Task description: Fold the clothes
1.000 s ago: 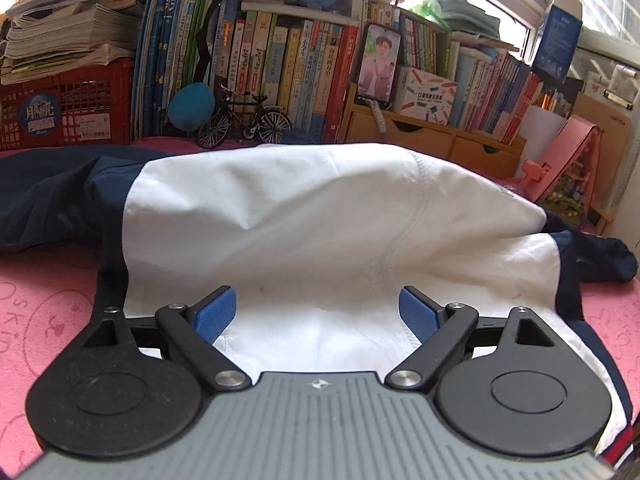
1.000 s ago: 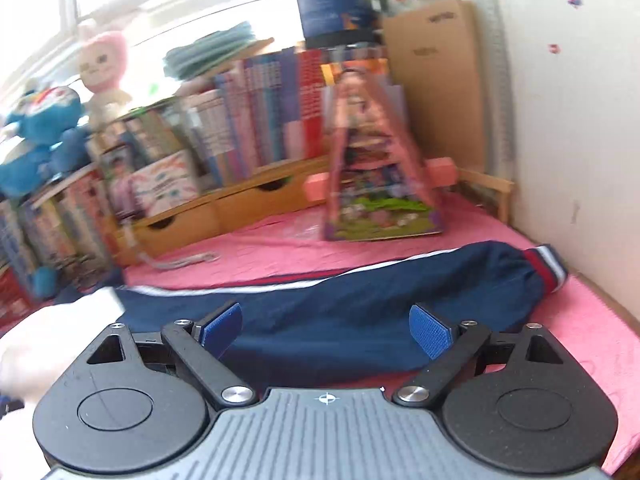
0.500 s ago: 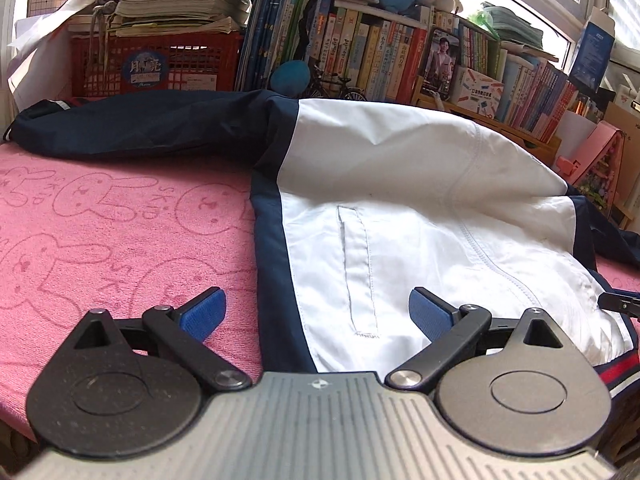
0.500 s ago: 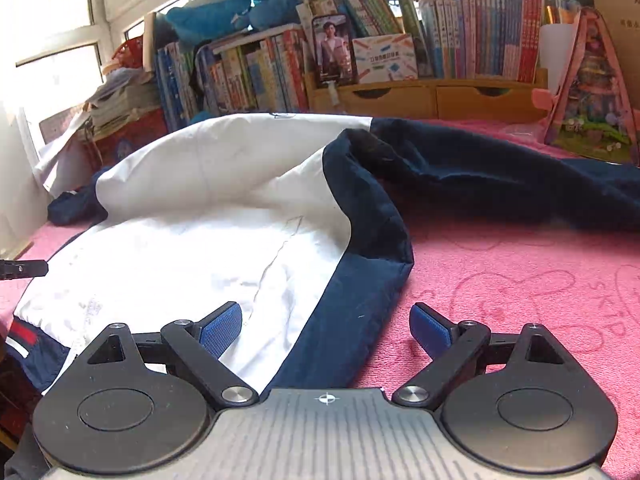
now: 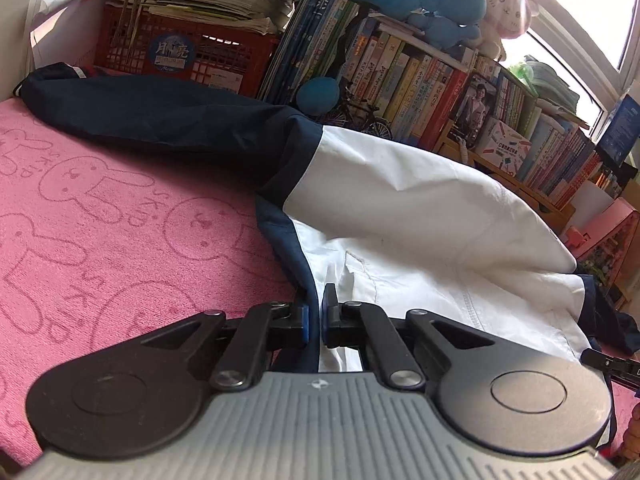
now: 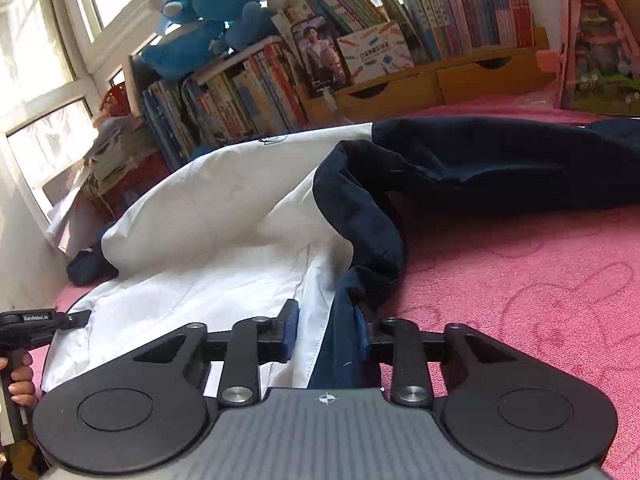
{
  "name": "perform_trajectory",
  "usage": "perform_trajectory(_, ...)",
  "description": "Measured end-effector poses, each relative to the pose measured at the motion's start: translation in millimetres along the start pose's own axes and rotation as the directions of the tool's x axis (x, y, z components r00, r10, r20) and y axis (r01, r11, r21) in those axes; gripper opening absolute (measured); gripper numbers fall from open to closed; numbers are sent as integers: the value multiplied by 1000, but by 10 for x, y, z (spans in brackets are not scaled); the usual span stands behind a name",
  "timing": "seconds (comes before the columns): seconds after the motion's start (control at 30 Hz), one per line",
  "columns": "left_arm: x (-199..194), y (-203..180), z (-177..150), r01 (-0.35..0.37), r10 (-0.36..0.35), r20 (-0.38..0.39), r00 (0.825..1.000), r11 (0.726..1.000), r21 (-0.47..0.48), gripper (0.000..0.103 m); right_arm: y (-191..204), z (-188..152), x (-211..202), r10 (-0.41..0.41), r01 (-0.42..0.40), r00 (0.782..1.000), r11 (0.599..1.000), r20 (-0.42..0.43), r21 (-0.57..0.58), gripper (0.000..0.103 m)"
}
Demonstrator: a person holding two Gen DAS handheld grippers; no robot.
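The left tool (image 5: 315,312) pinches the jacket (image 5: 420,208) hem at lower centre. The right tool (image 6: 326,332) is closing on the same jacket's bunched edge, cloth between its pads.

Jacket (image 5: 400,208) on towel (image 5: 120,220), before books (image 5: 404,80).

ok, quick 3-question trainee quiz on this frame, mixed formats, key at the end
1. True or false: the left hand-held gripper is shut on the jacket hem.
2. What does the right hand-held gripper pinch? A) the red crate B) the jacket's hem C) a book
3. Fill in: the jacket lies on a ____ towel with a rabbit print.

Key: 1 true; 2 B; 3 pink
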State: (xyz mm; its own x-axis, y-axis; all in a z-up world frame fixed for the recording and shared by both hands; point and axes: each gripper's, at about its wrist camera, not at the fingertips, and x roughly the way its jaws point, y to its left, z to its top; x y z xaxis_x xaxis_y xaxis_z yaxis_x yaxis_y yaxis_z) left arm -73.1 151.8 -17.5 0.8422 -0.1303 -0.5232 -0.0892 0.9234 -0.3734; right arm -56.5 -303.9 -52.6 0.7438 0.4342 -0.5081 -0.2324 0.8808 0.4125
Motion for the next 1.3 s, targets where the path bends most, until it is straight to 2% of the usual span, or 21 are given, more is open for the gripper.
perform_trajectory(0.17,-477,-114,133,172,-171,61,983,985,-18,4,44,137,-433,131,-135,989,990,72,46,9)
perform_trajectory(0.27,-759,-169,157,214,-216,84,973,976,29,5,80,200,-832,165,-171,977,985,132,37,9)
perform_trajectory(0.37,-753,-178,75,110,-117,72,990,989,96,10,101,192,-1013,56,-51,990,998,127,-45,16)
perform_trajectory(0.4,-702,-166,44,62,-68,53,996,993,99,15,100,152,-982,14,-7,995,998,103,-68,27)
perform_trajectory(0.43,-645,-145,19,26,-29,32,999,995,92,17,88,90,-921,-10,15,998,997,68,-75,45)
perform_trajectory(0.47,-612,-122,-6,15,-16,20,1000,996,87,20,74,23,-850,-20,22,999,997,30,-72,51)
perform_trajectory(0.53,-569,-89,-51,-2,2,-3,1000,996,85,30,95,-97,-730,-25,23,1000,996,-19,-84,51)
perform_trajectory(0.57,-556,-78,-69,-7,8,-13,1000,996,87,39,125,-156,-675,-29,26,999,995,-33,-95,51)
perform_trajectory(0.6,-545,-70,-78,-4,6,-26,1000,996,90,55,153,-211,-624,-26,21,999,995,-45,-101,51)
perform_trajectory(0.67,-522,-37,-107,13,-9,-49,999,996,83,73,204,-299,-530,-6,-1,998,995,-64,-104,57)
perform_trajectory(0.7,-488,-22,-119,26,-21,-63,998,997,74,74,217,-315,-488,7,-14,998,994,-68,-105,60)
perform_trajectory(0.73,-453,-6,-133,38,-33,-77,997,997,64,74,225,-325,-446,19,-26,997,994,-70,-106,67)
perform_trajectory(0.83,-297,51,-190,45,-45,-97,994,999,3,67,209,-296,-310,46,-51,996,996,-73,-73,70)
perform_trajectory(0.87,-283,43,-197,51,-51,-75,996,999,3,44,193,-272,-277,61,-65,995,997,-78,-51,69)
perform_trajectory(0.9,-265,41,-190,71,-72,-88,994,997,-13,19,177,-248,-244,76,-78,994,997,-82,-29,56)
perform_trajectory(0.93,-247,38,-183,91,-94,-100,991,995,-29,14,161,-224,-211,91,-92,992,996,-86,-6,28)
perform_trajectory(0.97,-233,32,-175,111,-115,-110,987,993,-42,10,160,-208,-221,112,-112,990,994,-86,9,13)
perform_trajectory(1.07,-349,-68,-146,158,-155,-104,982,987,19,8,189,-173,-358,183,-181,981,983,-71,38,11)
perform_trajectory(1.17,-531,-104,-96,245,-240,-110,964,969,29,8,257,-129,-643,224,-223,974,974,-40,35,9)
perform_trajectory(1.27,-673,-111,-101,265,-252,-136,958,960,88,10,361,-109,-943,223,-224,974,974,-33,-23,9)
perform_trajectory(1.3,-679,-110,-125,236,-217,-156,964,965,118,11,391,-121,-1012,204,-206,978,977,-41,-50,9)
